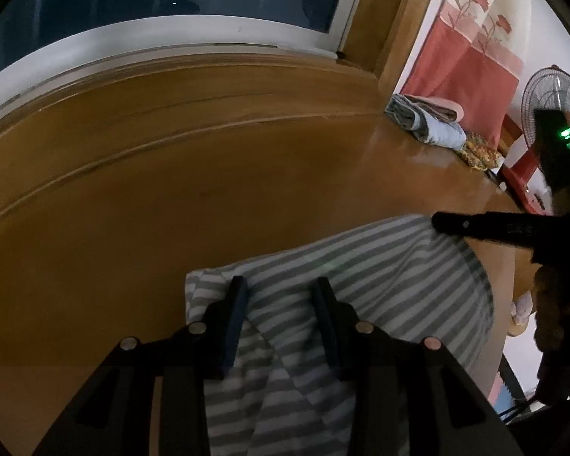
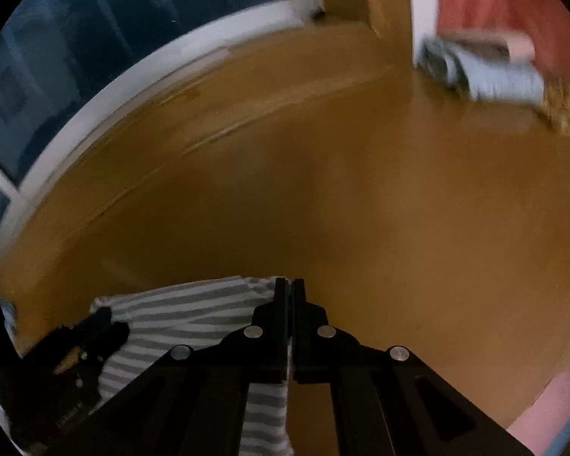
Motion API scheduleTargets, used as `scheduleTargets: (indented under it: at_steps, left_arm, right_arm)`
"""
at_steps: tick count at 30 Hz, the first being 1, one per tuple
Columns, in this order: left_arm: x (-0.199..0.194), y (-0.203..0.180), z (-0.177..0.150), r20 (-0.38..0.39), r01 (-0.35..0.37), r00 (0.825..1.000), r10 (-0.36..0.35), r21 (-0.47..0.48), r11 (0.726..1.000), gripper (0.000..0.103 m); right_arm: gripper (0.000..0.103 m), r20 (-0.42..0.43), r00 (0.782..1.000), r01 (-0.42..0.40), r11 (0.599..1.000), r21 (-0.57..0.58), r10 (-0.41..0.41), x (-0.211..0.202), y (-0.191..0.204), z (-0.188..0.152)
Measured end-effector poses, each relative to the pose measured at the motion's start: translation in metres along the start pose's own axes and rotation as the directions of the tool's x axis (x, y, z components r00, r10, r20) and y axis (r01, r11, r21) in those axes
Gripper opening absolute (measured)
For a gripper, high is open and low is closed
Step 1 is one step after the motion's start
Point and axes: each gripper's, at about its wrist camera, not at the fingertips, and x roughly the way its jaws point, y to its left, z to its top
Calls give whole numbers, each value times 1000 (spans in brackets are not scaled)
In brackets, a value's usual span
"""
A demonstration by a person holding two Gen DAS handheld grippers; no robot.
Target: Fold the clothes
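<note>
Now the striped garment lies at six o'clock on the wooden worktop, its far corner pinched in the clenched right tool while the left tool hovers parted over it, so a thin pinch could slip and spoil the fold.

I am looking at soft cloth, a striped shirt in grey and white. It is lying on a smooth, shiny wooden table. My grippers are looking like matt black plastic with shiny metal pins.
</note>
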Motion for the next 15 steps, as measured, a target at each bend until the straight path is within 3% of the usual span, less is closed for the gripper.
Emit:
scheduleTargets:
  at_steps: [3,4,5,7,10,12,13,15]
  left_arm:
    - [0,0,0,-3,-2,1000,2,3,1000,34]
    - [0,0,0,-1,-1,1000,1,2,1000,34]
    - [0,0,0,1,0,1000,0,2,1000,34]
    - [0,0,-1,3,0,1000,0,2,1000,34]
    - [-2,2,-3,7,0,1000,0,2,1000,34]
    - [-2,3,-3,8,2,1000,-2,2,1000,34]
    - [-2,3,-4,9,1,1000,-1,1,1000,34]
    - [-3,3,-5,12,-6,1000,6,-1,1000,34]
  right_arm:
    - [6,10,992,-124,986,108,123,-7,-17,7]
    - [13,29,990,-141,981,131,138,-11,-21,12]
    - [29,33,988,-153,978,140,150,-12,-23,18]
    - [39,-3,987,-162,980,119,163,-4,-23,29]
    - [37,-121,981,-145,988,56,151,22,-15,37]
    - [24,-202,969,-143,990,20,144,40,-9,37]
    - [11,-210,967,-145,989,16,145,43,-6,36]
    - [7,-167,976,-140,990,15,141,37,-3,38]
